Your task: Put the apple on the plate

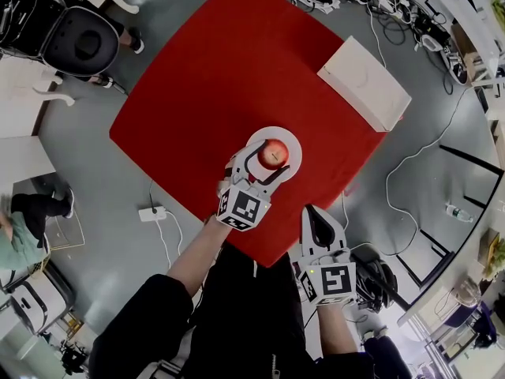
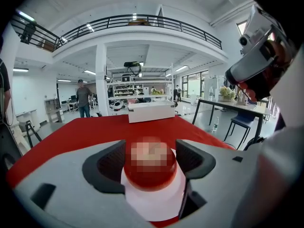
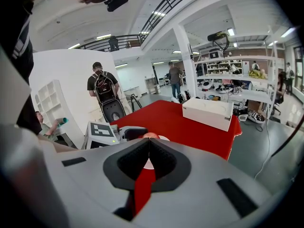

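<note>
From the head view, a square surface [image 1: 221, 77] draped in smooth red cloth fills the middle of a grey floor. Near its closest edge sits a round white plate [image 1: 294, 142], and the apple [image 1: 274, 153], red and glossy, rests on it. The left gripper [image 1: 267, 169] reaches over the plate with one jaw on each side of the fruit. The right gripper [image 1: 317, 214] hangs just off the near edge of the cloth, well apart from the plate. A flat white box [image 1: 364, 84] lies at the far right corner.

In the left gripper view, the apple [image 2: 151, 167] stands on the plate [image 2: 156, 207] between the dark, ribbed pads [image 2: 110, 167], which meet its sides left and right (a mosaic patch covers the fruit's top). The jaws are closed only as far as the apple's width allows. The box [image 2: 151, 112] lies beyond, rectangular and matte.

In the right gripper view, the two jaws are pressed together at their tips with nothing between them, and only a sliver of red cloth shows through the gap below. Past them, the left gripper's marker cube [image 3: 102, 132] stands beside the apple [image 3: 151, 135] and the plate's rim [image 3: 163, 137].
</note>
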### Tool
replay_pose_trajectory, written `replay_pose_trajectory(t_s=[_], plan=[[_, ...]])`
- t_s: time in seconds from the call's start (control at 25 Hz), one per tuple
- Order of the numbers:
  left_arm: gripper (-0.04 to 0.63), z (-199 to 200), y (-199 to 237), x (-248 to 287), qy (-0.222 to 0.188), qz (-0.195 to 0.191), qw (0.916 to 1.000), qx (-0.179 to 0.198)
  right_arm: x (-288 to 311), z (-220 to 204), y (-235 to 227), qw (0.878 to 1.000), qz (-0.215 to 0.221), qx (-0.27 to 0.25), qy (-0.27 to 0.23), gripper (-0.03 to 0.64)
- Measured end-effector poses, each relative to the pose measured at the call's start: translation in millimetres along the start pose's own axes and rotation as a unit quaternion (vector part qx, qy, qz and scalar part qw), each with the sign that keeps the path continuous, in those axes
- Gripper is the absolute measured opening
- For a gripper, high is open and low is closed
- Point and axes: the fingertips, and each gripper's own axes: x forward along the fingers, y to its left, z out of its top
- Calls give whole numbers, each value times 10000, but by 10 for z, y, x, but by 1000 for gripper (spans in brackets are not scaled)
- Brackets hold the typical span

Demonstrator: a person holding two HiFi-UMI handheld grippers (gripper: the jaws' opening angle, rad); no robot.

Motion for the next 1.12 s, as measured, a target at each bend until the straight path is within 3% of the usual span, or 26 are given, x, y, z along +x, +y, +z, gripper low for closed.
replay_pose_trajectory(t_s=[0.2,0.68,0.96,1.0,1.12], plan=[[325,24,15,-30,-162,-145,9995,-220,54,-15,1,10000,11,15,42,11],[350,119,-49,-201,-433,-272,9987,-53,46,-47,57,10000,66,1,30,11],[346,477,48,-513,-991,-165,9948,-186,53,47,76,9999,95,-48,-60,11],[335,529,55,-555,-1046,-183,9941,-216,54,74,82,9999,102,-61,-93,11],[204,667,78,-689,-1116,-177,9936,-80,47,199,101,9995,140,-98,-258,11]])
